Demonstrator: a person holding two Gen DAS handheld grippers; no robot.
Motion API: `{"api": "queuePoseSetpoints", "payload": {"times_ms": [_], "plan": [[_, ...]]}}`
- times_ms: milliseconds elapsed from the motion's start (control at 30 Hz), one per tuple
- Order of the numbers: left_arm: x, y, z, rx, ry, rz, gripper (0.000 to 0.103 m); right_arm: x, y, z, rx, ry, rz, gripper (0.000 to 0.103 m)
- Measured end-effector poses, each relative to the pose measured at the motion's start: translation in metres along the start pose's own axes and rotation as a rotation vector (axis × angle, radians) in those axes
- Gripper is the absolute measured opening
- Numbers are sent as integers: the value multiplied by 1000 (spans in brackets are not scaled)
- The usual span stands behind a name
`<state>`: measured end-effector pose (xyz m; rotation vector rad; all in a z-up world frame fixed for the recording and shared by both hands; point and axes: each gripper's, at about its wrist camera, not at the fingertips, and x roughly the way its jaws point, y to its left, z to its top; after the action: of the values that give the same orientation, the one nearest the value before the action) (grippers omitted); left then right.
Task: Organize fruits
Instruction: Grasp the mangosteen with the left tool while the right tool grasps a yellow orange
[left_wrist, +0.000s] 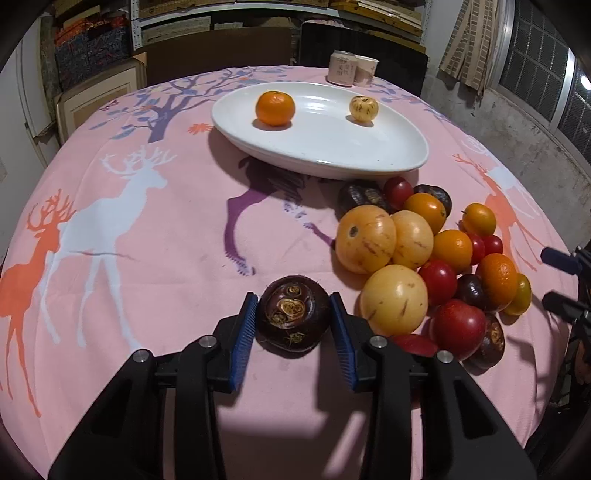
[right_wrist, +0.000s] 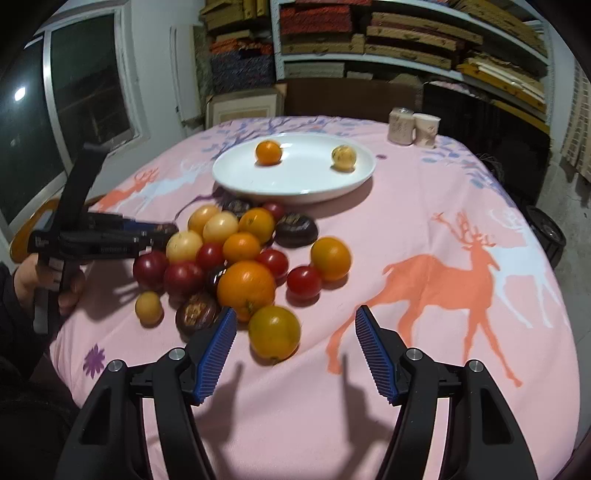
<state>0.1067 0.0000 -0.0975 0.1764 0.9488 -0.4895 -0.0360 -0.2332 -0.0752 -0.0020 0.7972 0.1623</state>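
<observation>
1. While the left gripper (left_wrist: 293, 325) sits closed on a dark purple fruit (left_wrist: 293, 317) in the left wrist view, both blue pads touch its flanks, and the fruit, which looks like a water chestnut, still appears to rest on the pink deer-print tablecloth (left_wrist: 155, 258), just beside the fruit pile (left_wrist: 424, 266).
2. To do this step well, the person should probably lift straight up before swinging toward the white oval dish (left_wrist: 325, 147), so the round fruit does not roll out of the pads or nudge the yellow fruit (left_wrist: 394, 300) next to it.
3. The dish already holds a mandarin (left_wrist: 275, 108) and a small yellow fruit (left_wrist: 364, 108), set well apart; a spot between or before them looks free for a gentle release.
4. Hard to tell here: how deep the pads bite, since the fruit's underside is hidden, and the right gripper shows only as two dark tips cut off at the frame edge.
5. In the right wrist view, the right gripper (right_wrist: 295, 339) stands apart, holding nothing, with a yellow-orange fruit (right_wrist: 274, 332) between its fingers but nearer the left pad.
6. Closing squarely across that fruit's middle would likely serve best, clear of the large orange (right_wrist: 246, 288) behind.
7. The left gripper's tips and its fruit are blurred and partly hidden behind the pile here.
</observation>
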Motion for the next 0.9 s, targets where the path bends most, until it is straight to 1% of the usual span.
{"api": "queuePoseSetpoints", "payload": {"times_ms": [133, 233, 300, 333, 367, 400, 433, 500, 633, 733, 800, 900], "plan": [[-7, 9, -6, -24, -19, 19, 38, 3, 12, -4, -55, 13, 11, 66], [-6, 8, -7, -19, -6, 37, 38, 9, 14, -1, -59, 17, 2, 66], [-6, 7, -7, -12, -7, 46, 39, 15, 14, 0, -55, 29, -6, 64], [-6, 8, -7, -12, -6, 47, 39, 19, 14, 0, -53, 41, -5, 59], [-5, 8, -7, -14, -5, 46, 39, 23, 14, 0, -48, 55, -2, 58], [-5, 9, -8, -16, -2, 47, 39, 27, 13, -1, -43, 63, -1, 53], [-5, 8, -8, -15, 1, 49, 39, 30, 13, -2, -39, 72, 3, 46], [-4, 7, -8, -9, 2, 57, 39, 32, 14, -3, -42, 67, -14, 38], [-5, 6, -8, -7, -3, 59, 38, 31, 10, -4, -21, 66, 0, 37], [-9, 1, -10, 8, -21, 64, 38, 27, 8, -4, -7, 61, 5, 37], [-15, -3, -13, 20, -41, 74, 38, 22, 6, -4, 3, 47, 6, 37], [-25, -4, -16, 2, -65, 51, 38, 12, 3, -2, 13, 11, 16, 37]]}}
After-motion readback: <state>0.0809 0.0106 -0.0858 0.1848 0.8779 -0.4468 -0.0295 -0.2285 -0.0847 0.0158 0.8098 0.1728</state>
